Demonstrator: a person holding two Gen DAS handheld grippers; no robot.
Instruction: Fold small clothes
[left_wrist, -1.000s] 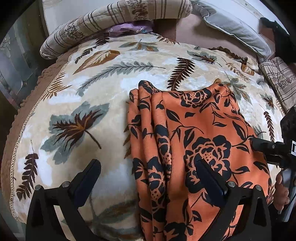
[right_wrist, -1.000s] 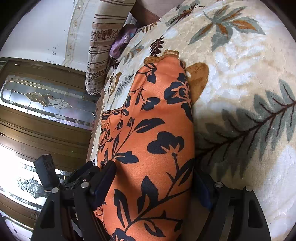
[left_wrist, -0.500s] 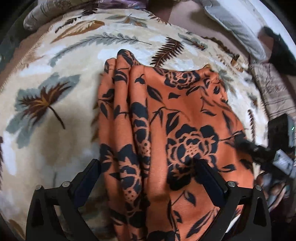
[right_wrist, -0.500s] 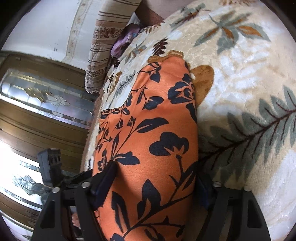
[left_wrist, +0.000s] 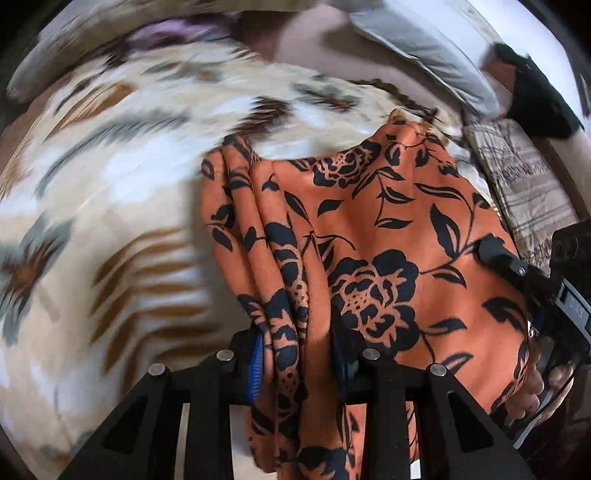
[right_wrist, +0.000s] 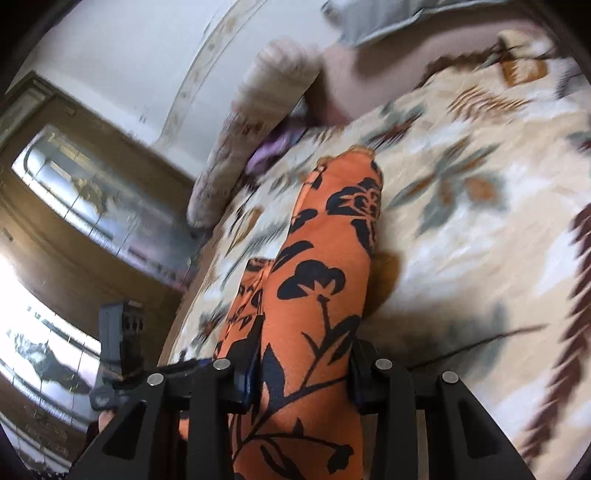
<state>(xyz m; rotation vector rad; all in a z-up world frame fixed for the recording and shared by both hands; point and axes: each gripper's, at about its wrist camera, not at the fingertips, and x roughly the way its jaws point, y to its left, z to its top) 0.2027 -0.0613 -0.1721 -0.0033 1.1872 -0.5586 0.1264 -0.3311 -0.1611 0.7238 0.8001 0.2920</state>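
Observation:
An orange garment with black flowers lies bunched on a cream leaf-print blanket. My left gripper is closing on the garment's pleated left edge, and the folds fill the gap between its blue pads. In the right wrist view the same garment runs away as a long ridge, with my right gripper closing around its near end, cloth pressed between the fingers. The right gripper also shows at the garment's right side in the left view, a hand behind it. The blanket is blurred.
A striped bolster and a purple cloth lie at the bed's far edge. Beside them sit a grey pillow and a striped cushion. A wooden door with glass panels stands to the left.
Both grippers' jaws went from wide apart to tight around the orange cloth. Both views have shifted and blurred, and the garment's near edge now stands gathered and raised.

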